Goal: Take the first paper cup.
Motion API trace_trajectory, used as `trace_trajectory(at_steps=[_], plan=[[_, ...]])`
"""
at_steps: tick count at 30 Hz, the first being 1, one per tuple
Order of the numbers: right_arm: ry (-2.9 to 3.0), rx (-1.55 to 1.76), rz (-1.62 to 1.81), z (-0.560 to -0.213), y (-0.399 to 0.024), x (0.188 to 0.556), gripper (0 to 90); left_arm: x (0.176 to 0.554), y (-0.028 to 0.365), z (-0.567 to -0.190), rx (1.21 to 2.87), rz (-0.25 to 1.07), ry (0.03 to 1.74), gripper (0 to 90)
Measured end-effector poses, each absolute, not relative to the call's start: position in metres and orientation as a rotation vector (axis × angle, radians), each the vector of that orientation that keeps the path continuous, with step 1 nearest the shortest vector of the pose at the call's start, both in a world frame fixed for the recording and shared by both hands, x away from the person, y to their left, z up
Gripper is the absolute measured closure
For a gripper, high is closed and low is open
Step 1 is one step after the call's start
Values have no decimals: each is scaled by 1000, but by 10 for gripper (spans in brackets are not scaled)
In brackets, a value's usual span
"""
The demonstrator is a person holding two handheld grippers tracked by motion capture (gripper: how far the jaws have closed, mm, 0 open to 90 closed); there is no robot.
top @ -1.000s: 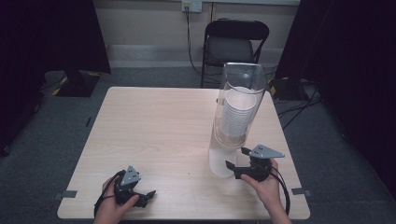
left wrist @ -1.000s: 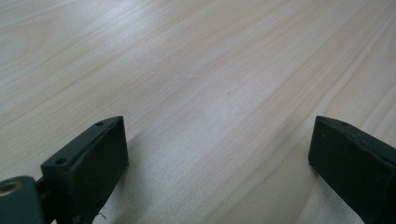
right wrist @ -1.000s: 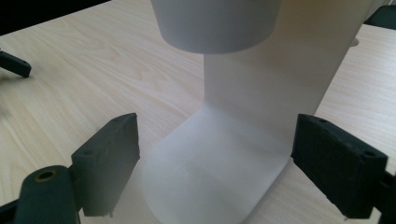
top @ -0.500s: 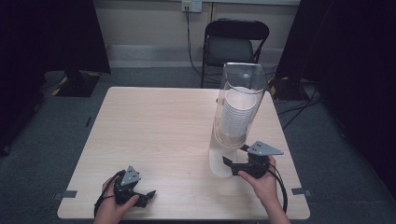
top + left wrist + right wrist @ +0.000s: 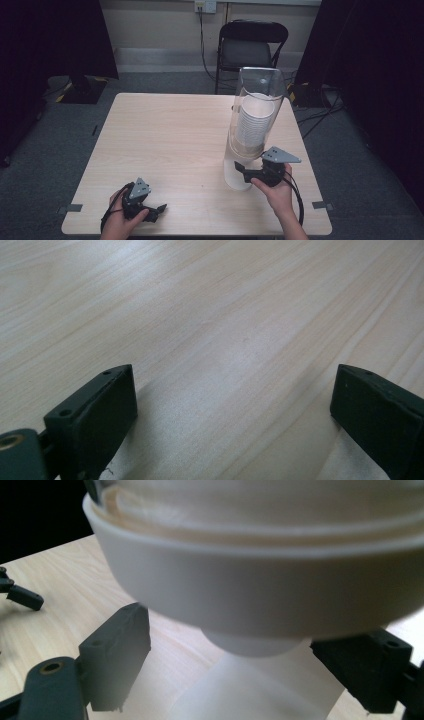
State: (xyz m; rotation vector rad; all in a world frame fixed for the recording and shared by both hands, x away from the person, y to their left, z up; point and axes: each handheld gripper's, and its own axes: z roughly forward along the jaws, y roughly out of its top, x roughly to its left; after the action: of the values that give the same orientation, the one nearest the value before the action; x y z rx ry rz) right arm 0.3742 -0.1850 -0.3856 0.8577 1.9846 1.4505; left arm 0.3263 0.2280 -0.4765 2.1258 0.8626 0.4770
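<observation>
A tall clear tube dispenser (image 5: 258, 95) holds a stack of white cups (image 5: 254, 122) and stands on a white base (image 5: 234, 176) at the table's right. My right gripper (image 5: 241, 169) is open at the dispenser's foot. In the right gripper view its jaws stand wide on either side of the lowest cup's bottom (image 5: 252, 644), under the white collar (image 5: 260, 585), touching nothing. My left gripper (image 5: 159, 209) rests on the table near the front left edge. It is open, with bare wood between its fingertips (image 5: 235, 385).
The light wooden table (image 5: 170, 135) has taped front corners. A black folding chair (image 5: 252, 47) stands behind the far edge, with cables on the floor to the right. Dark curtains flank the room. My left gripper (image 5: 20, 596) appears far off in the right gripper view.
My right gripper has crept a little leftward, closer in under the dispenser. The left gripper has stayed where it was.
</observation>
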Motion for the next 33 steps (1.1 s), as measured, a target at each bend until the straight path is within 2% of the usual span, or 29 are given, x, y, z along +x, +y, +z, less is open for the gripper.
trace_trajectory(at_steps=[20, 27, 33], plan=[[1900, 828, 1474, -389, -176, 382, 193, 326, 228, -476, 2126, 477, 863, 43], [1859, 847, 1507, -390, -175, 384, 222, 326, 228, -476, 2126, 477, 863, 43], [1829, 859, 1546, -390, -177, 385, 284, 326, 228, -476, 2127, 477, 862, 43]])
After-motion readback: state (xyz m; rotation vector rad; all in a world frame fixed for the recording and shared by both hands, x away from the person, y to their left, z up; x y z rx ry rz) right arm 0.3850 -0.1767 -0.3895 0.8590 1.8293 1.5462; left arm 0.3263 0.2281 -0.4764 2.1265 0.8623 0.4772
